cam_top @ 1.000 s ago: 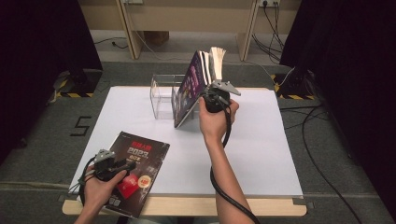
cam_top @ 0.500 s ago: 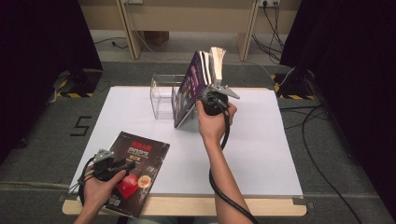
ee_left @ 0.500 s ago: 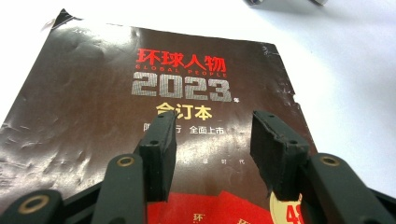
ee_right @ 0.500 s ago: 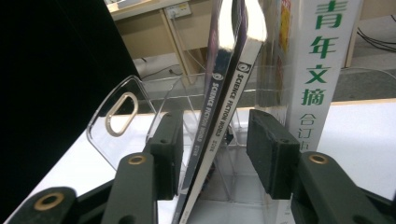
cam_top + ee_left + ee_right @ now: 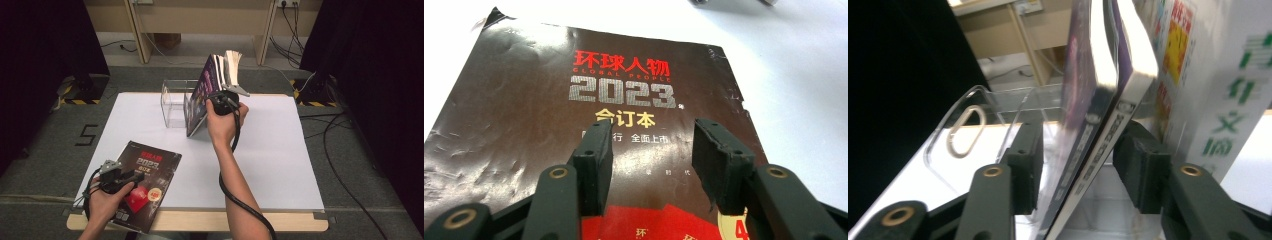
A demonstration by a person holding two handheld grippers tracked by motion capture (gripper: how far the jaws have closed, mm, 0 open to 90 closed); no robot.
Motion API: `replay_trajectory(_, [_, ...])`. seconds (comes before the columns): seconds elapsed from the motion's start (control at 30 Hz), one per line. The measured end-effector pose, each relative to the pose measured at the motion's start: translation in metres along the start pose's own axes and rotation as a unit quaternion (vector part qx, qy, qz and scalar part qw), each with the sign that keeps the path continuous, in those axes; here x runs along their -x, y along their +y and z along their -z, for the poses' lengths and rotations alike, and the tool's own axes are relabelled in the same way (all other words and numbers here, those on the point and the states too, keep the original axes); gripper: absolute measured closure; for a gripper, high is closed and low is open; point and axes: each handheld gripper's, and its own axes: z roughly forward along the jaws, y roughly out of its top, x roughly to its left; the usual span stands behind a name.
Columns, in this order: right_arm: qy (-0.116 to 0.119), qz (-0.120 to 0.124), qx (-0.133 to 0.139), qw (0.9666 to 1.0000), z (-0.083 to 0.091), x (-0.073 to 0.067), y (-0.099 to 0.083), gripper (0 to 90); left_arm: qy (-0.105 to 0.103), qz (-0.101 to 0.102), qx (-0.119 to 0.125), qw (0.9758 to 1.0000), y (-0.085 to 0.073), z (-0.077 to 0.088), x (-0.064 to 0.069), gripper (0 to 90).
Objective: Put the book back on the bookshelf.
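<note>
Magazines (image 5: 1098, 130) lean in the clear stand (image 5: 175, 102), between the right tool's (image 5: 1078, 165) just-opened jaws; left tool (image 5: 651, 150) gapes over a dark magazine (image 5: 524, 115).

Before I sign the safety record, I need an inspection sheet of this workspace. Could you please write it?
Surface: white table, wooden front edge.
Job's things: dark magazine lies flat at the front left; leaning magazines rest against a clear rack.
Clutter: nothing seen.
Grippers: left gripper is open over the dark magazine, nothing between its jaws. Right gripper has just been opening; two magazine spines stand between its jaws.
Cables: right gripper's cable trails along the forearm; floor cables run on the right.
Surroundings: grey floor with a "5" mark, wooden frame behind, dark curtains on both sides.
</note>
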Motion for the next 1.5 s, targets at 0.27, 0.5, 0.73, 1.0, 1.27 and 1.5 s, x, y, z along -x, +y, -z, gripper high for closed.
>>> replay_trajectory(0.27, [-0.024,0.009,-0.001,0.9997,-0.010,-0.006,0.005,64.8,0.000,0.000,-0.001,1.0000,0.000,0.000,-0.001,50.2])
replay_trajectory(0.5, [-0.033,0.018,-0.003,0.9993,-0.016,-0.010,0.006,66.0,-0.001,-0.004,-0.004,1.0000,0.000,-0.001,-0.001,50.2])
replay_trajectory(0.73, [-0.031,0.025,-0.006,0.9992,-0.024,-0.017,0.006,69.1,-0.002,-0.004,-0.003,1.0000,-0.001,-0.001,0.000,50.2])
replay_trajectory(1.0, [-0.018,0.031,-0.007,0.9993,-0.027,-0.026,0.009,71.7,-0.004,-0.005,-0.004,1.0000,-0.001,-0.001,0.000,50.2])
replay_trajectory(1.27, [-0.003,0.037,-0.008,0.9993,-0.030,-0.037,0.011,70.3,-0.004,-0.004,-0.003,1.0000,-0.001,-0.001,-0.001,50.2])
replay_trajectory(1.5, [-0.002,0.036,-0.018,0.9992,-0.038,-0.040,0.012,68.8,-0.004,-0.003,-0.003,1.0000,-0.001,-0.001,-0.002,50.3])
